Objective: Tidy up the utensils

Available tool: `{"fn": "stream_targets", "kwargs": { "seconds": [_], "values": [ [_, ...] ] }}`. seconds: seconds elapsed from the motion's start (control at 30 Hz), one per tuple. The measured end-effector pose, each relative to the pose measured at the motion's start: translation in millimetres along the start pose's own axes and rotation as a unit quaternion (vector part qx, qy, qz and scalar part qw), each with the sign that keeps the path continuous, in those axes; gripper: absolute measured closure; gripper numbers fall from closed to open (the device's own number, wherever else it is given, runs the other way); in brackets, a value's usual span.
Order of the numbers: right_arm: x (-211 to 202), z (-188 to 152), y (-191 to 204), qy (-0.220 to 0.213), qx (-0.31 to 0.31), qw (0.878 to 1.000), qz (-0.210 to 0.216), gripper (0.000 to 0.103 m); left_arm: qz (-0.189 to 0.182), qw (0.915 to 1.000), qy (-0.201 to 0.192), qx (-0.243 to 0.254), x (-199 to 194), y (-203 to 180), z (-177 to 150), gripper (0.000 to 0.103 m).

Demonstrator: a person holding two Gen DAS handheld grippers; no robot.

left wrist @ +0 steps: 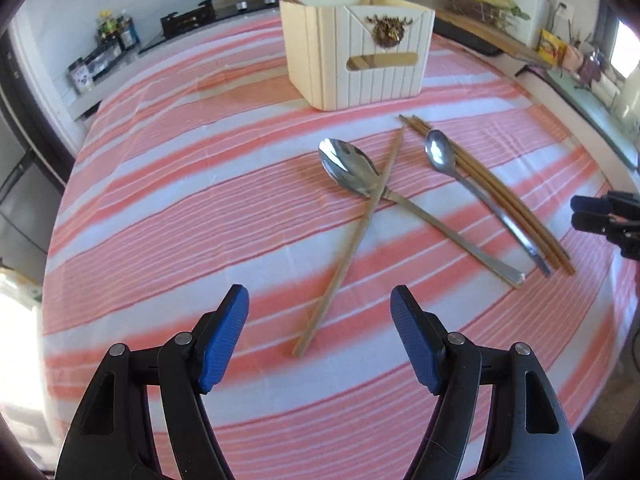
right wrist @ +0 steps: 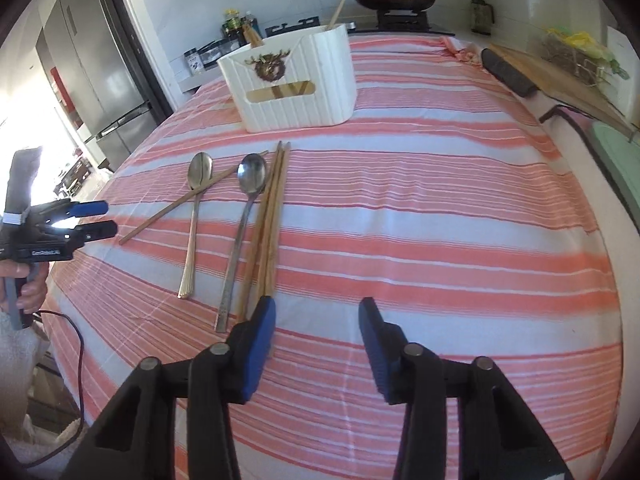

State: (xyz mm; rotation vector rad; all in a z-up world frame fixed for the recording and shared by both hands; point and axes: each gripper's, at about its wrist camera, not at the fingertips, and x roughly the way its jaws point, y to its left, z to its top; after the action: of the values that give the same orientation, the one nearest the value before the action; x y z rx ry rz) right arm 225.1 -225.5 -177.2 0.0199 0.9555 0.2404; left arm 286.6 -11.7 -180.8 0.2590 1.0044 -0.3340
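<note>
Our left gripper (left wrist: 318,300) hangs over the tabletop (left wrist: 200,200) with its blue fingers (left wrist: 224,340) wide apart and nothing between them. Our right gripper (right wrist: 316,312) is the same, fingers spread and empty.

The things to tidy lie on the striped cloth in front of the white box (left wrist: 356,52). One lone chopstick (left wrist: 352,236) lies across the handle of the big spoon (left wrist: 352,168). Beside it is the small spoon (left wrist: 440,152), touching a bunch of chopsticks (left wrist: 516,208). The box already has some sticks standing in it.

We think the next thing to pick up is the lone chopstick, since its near end points right between our left fingers. To do it well, we should come down low so the fingers sit on both sides of the stick, near its end, away from the big spoon. Then we squeeze gently and lift it straight up, so the spoon under it does not get dragged. The stick is thin and may roll, so we go slow.
</note>
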Motion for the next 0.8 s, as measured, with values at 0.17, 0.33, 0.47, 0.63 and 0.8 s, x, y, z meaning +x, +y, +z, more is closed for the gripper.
{"fn": "stream_targets", "kwargs": {
  "seconds": [0.17,0.33,0.47,0.63,0.8],
  "values": [
    [40.0,24.5,20.1,0.049,-0.017,0.998,0.035,0.088,0.025,0.998,0.036,0.045,30.7,-7.2,13.1,0.043],
    [50.2,31.9,21.2,0.072,-0.005,0.997,0.032,0.097,-0.016,0.9973,0.048,0.053,28.9,-15.9,7.2,0.096],
    [43.4,24.9,9.6,0.066,0.011,0.998,0.009,0.097,0.004,0.9994,0.034,0.006,18.5,-16.8,-10.5,0.097],
    [22.8,6.1,-9.4,0.045,0.019,0.998,-0.05,0.097,0.011,0.9876,0.01,-0.156,-13.6,-5.8,-58.3,0.098],
    [0.3,-12.8,-27.7,0.025,0.013,0.991,-0.13,0.096,0.033,0.9718,-0.02,-0.233,-38.6,-3.2,-94.9,0.098]
  ]
}}
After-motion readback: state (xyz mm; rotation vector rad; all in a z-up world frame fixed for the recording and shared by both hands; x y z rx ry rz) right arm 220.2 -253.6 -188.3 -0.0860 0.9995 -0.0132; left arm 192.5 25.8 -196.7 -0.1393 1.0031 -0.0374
